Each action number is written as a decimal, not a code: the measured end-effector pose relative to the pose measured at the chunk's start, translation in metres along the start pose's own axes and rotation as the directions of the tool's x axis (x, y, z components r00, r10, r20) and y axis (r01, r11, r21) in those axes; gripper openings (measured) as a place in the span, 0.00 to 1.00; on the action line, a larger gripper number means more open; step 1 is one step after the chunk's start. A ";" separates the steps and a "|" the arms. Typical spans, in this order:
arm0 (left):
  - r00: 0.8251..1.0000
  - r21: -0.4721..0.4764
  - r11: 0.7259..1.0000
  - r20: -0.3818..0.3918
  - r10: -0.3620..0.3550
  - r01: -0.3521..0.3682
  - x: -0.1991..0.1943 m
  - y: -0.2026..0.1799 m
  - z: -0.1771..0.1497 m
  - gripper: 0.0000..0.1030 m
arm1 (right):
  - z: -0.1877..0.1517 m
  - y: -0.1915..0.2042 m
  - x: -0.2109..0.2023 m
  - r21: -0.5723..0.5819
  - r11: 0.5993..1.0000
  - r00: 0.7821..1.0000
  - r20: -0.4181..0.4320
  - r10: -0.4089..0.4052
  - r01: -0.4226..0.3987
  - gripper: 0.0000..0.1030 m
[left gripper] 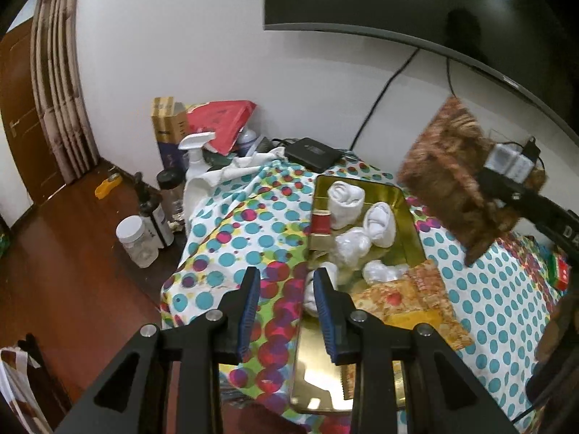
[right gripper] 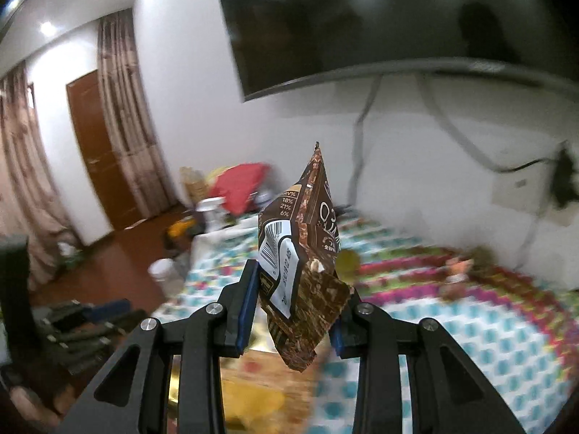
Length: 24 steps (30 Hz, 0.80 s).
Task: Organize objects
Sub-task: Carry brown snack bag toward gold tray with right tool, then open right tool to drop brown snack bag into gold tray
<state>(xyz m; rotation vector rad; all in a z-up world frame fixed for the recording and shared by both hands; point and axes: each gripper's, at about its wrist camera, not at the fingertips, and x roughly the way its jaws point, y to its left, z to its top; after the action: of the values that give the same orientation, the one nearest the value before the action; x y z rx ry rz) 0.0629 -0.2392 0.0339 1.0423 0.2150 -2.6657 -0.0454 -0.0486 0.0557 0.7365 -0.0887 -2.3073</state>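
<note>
Ahead of the left claw (left gripper: 286,311) and a little to its right lies a gold tin (left gripper: 412,217) on the spotted cloth (left gripper: 235,238), its long side running away from the claw toward the wall. Inside it sit several white rolled bundles (left gripper: 345,199), a red spool (left gripper: 320,221) and a flat patterned packet (left gripper: 409,300) at the nearer end. The left claw stands partly open with nothing between its blue pads (left gripper: 249,311); its right finger overlaps the tin's near rim in this view, though I cannot tell whether it touches. Further off, up and to the right, the right claw (left gripper: 495,195) carries a brown snack packet (left gripper: 452,181) in the air, well clear of the cloth and beyond the tin's far right edge.

Between the fingers of the right claw (right gripper: 293,307), seen from its own camera, the snack packet (right gripper: 304,253) stands upright, its long axis pointing up and away from the claw, its lower part pinched by the pads. So this claw is closed on the packet. The room behind is blurred. Below the packet lies the patterned packet (right gripper: 260,369), and a strip of gold (right gripper: 175,379) shows between the left finger's bars.

The right hand is the one loaded, and the tin lies below and to its left. I judge the coming move to be lowering the packet into the tin's free space.
</note>
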 end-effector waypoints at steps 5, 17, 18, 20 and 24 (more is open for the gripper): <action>1.000 -0.046 0.999 -0.014 0.020 -0.021 0.005 0.025 -0.004 0.30 | -0.009 0.017 0.043 0.064 0.996 0.994 -0.086 0.069 -0.064 0.31; 0.999 -0.064 0.998 -0.032 0.012 -0.014 0.015 0.042 -0.008 0.30 | -0.035 0.017 0.084 0.117 0.993 0.988 -0.151 0.026 -0.009 0.32; 0.999 -0.062 0.998 -0.034 0.013 -0.015 0.016 0.042 -0.009 0.30 | -0.037 0.016 0.086 0.117 0.993 0.987 -0.159 0.022 -0.003 0.34; 0.999 -0.062 0.998 -0.041 0.008 -0.011 0.019 0.041 -0.009 0.30 | -0.039 0.017 0.085 0.093 0.995 0.985 -0.172 -0.014 0.030 0.37; 0.998 -0.072 0.997 -0.059 -0.003 -0.001 0.025 0.039 -0.011 0.30 | -0.040 0.028 0.072 -0.020 0.995 0.986 -0.136 -0.098 0.096 0.63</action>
<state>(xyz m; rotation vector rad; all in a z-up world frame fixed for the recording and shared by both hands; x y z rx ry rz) 0.0638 -0.2785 0.0072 1.0991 0.3205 -2.6094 -0.0500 -0.1109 -0.0049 0.9081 0.0260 -2.3387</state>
